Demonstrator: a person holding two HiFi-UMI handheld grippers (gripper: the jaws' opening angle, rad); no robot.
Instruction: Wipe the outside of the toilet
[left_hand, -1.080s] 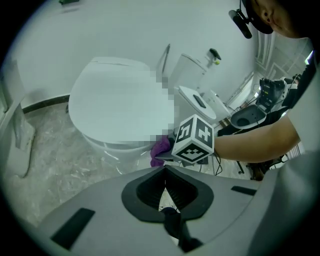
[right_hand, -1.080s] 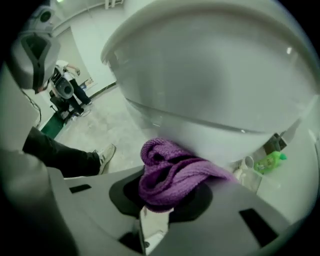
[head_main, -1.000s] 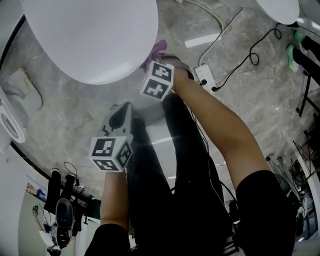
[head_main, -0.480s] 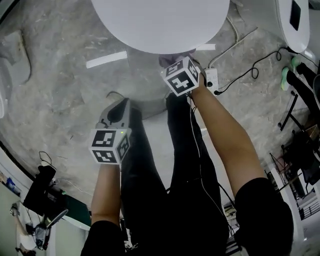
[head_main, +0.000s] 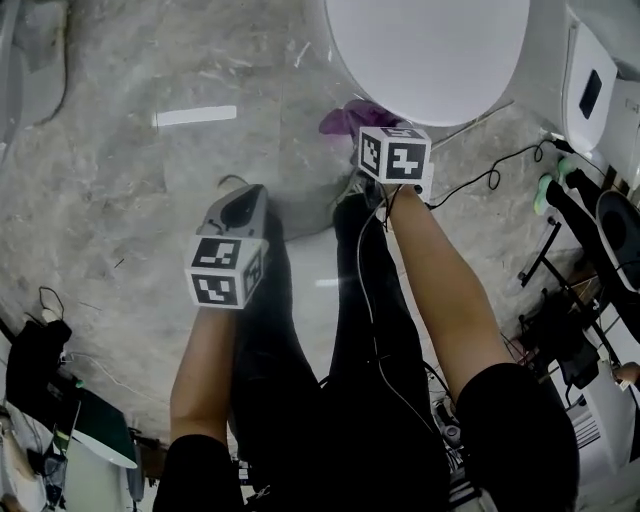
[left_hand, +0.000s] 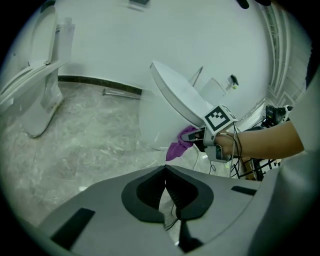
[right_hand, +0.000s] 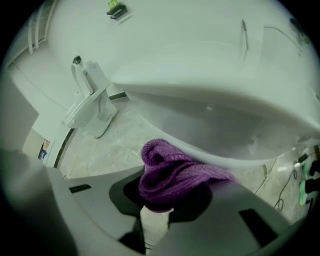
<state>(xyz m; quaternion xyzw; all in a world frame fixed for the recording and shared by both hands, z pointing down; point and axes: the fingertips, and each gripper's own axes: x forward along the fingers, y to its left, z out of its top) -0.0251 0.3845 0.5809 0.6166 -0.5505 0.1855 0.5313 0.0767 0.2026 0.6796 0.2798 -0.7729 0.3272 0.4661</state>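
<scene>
A white toilet (head_main: 425, 55) stands at the top of the head view, lid down. Its bowl underside (right_hand: 225, 135) fills the right gripper view. My right gripper (head_main: 358, 128) is shut on a bunched purple cloth (right_hand: 170, 175), which sits against the bowl's outer wall just under the rim. The cloth (head_main: 343, 118) peeks out beside the marker cube; it also shows as a purple cloth (left_hand: 177, 146) in the left gripper view. My left gripper (left_hand: 165, 181) is shut with nothing in it, held low over the floor, well left of the toilet (left_hand: 172, 107).
A second white toilet (left_hand: 42, 75) stands against the wall at the left. A power strip and black cables (head_main: 480, 180) lie on the grey marble floor to the right of the toilet. Stands and gear (head_main: 570, 300) crowd the right edge.
The head view has swung, so the toilet has shifted from upper left to upper right. My right gripper with the cloth has stayed at the bowl's wall. The left gripper has barely moved.
</scene>
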